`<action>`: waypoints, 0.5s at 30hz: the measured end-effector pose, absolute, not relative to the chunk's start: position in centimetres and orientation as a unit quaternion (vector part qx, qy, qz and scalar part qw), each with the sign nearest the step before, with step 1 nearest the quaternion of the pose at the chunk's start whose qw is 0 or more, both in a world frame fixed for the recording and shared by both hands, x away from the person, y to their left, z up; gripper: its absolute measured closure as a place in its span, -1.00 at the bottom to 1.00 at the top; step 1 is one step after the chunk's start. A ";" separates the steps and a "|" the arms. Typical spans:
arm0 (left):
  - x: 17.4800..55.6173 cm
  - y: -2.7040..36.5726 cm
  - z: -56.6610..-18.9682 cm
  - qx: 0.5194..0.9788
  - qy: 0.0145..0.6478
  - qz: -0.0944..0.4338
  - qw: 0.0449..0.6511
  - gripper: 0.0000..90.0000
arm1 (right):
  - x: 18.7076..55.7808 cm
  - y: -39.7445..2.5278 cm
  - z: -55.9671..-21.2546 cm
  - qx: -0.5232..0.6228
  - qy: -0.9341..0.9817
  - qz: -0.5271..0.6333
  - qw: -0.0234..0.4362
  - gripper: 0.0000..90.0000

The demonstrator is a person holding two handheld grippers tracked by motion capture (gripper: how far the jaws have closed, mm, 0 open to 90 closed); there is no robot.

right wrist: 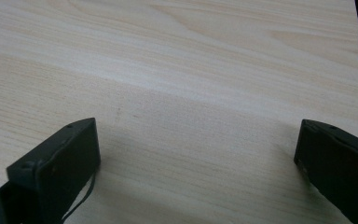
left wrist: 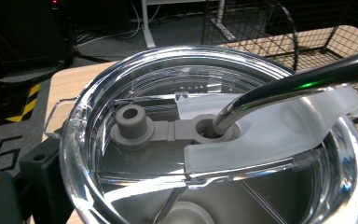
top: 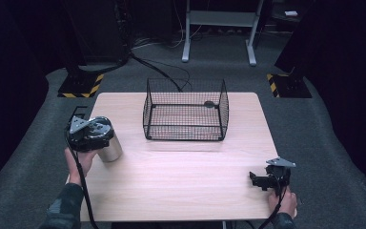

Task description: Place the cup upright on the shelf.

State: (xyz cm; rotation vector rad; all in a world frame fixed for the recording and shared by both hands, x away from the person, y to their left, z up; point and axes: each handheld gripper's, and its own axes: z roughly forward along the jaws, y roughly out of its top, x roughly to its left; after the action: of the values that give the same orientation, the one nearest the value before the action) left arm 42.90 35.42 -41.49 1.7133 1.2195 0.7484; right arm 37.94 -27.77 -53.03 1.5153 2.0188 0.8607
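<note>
A steel tumbler (top: 110,150) stands at the table's left side. Its clear lid (left wrist: 135,93) carries a grey stopper (left wrist: 131,125), and a metal straw (left wrist: 303,81) leans out through the lid's hole. My left gripper (top: 89,131) sits over the tumbler's top, and one black jaw presses against the lid's left side in the left gripper view. It is shut on the tumbler. My right gripper (top: 267,180) rests low over the table's front right with its jaws wide apart. Only bare wood lies between the right gripper's (right wrist: 196,154) jaws.
A black wire basket (top: 224,110) stands at the table's far middle, with a small dark object (top: 209,103) inside near its back right. The wooden table (top: 181,176) is bordered by grey carpet. Stand bases with yellow-black tape (top: 81,86) sit beyond the far corners.
</note>
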 end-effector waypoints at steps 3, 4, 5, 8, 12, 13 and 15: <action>42.6 35.2 -41.2 0.691 0.485 0.301 0.443 -0.91 | 37.9 -27.8 -53.0 0.552 0.736 0.314 0.235 -1.00; 42.4 35.1 -41.0 0.696 0.480 0.299 0.442 -0.91 | 37.9 -27.8 -53.0 0.552 0.736 0.314 0.235 -1.00; 42.4 35.1 -41.0 0.696 0.480 0.299 0.442 -0.91 | 37.9 -27.8 -53.0 0.552 0.736 0.314 0.235 -1.00; 42.2 34.7 -40.8 0.693 0.477 0.297 0.451 -0.91 | 37.9 -27.8 -53.0 0.552 0.736 0.314 0.235 -1.00; 41.7 34.3 -40.3 0.702 0.465 0.296 0.452 -0.91 | 37.9 -27.8 -53.0 0.552 0.736 0.314 0.235 -1.00; 41.6 34.2 -40.2 0.704 0.462 0.295 0.451 -0.91 | 37.9 -27.8 -53.0 0.552 0.736 0.314 0.235 -1.00; 41.3 34.0 -40.0 0.705 0.458 0.295 0.454 -0.91 | 37.9 -27.8 -53.0 0.552 0.736 0.314 0.235 -1.00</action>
State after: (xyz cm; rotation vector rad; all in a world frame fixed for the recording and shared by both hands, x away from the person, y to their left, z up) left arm 41.32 33.97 -40.01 1.7403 1.1300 0.7290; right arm 37.94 -27.77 -53.03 1.5155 2.0190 0.8606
